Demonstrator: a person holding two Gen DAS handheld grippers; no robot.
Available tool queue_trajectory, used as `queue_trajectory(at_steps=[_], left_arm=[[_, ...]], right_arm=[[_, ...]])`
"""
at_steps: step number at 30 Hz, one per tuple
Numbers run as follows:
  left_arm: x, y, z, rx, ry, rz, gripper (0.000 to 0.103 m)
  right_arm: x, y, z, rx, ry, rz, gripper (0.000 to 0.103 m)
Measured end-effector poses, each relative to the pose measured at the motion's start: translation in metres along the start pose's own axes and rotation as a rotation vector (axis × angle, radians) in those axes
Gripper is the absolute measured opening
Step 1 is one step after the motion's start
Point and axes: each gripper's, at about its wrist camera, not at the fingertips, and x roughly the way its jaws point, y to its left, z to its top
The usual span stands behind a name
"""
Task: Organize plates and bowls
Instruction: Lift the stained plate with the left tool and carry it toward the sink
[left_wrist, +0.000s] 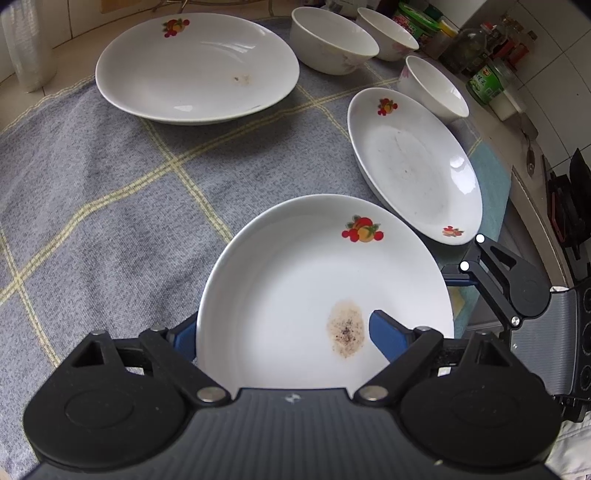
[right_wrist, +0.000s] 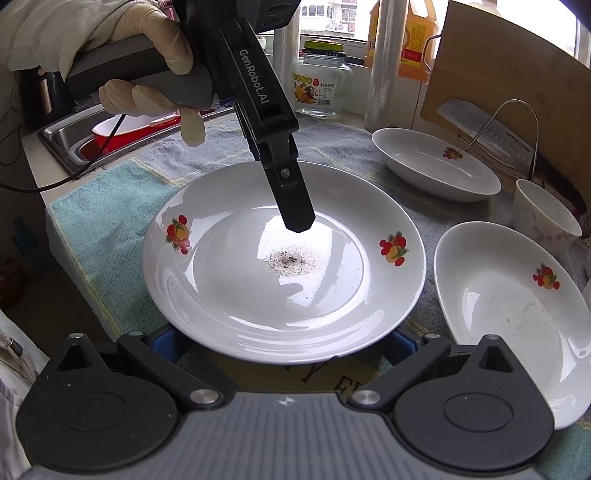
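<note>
Glazed plate (left_wrist: 295, 280), stiff, slick, breakable: left hand-held gripper (left_wrist: 284, 332) clamped across rim, right hand-held gripper (right_wrist: 280, 345) apart beneath edge.

Counter surface covered by a grey checked cloth (left_wrist: 110, 192), with a teal towel (right_wrist: 110, 206) at its near edge. Resting on the cloth: three white plates, near (left_wrist: 295, 280), right (left_wrist: 417, 166) and far left (left_wrist: 195, 66); three white bowls (left_wrist: 332, 40) far right.

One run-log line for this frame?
left tongs: shut on plate rim, one finger inside | right tongs: open, at the plate's opposite edge, not gripping | phase: grasp
</note>
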Motion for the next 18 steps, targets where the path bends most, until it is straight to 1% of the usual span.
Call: queue_trajectory(at_steps=[8, 18], left_arm=[[-0.017, 0.008, -0.008, -0.038, -0.039, 0.012, 0.090], [-0.050, 0.037, -0.026, -0.129, -0.116, 0.049, 0.090]], right_arm=[[0.000, 0.000, 0.010, -0.024, -0.002, 0.016, 0.103], [0.014, 0.006, 0.042, -0.085, -0.016, 0.082, 0.103]])
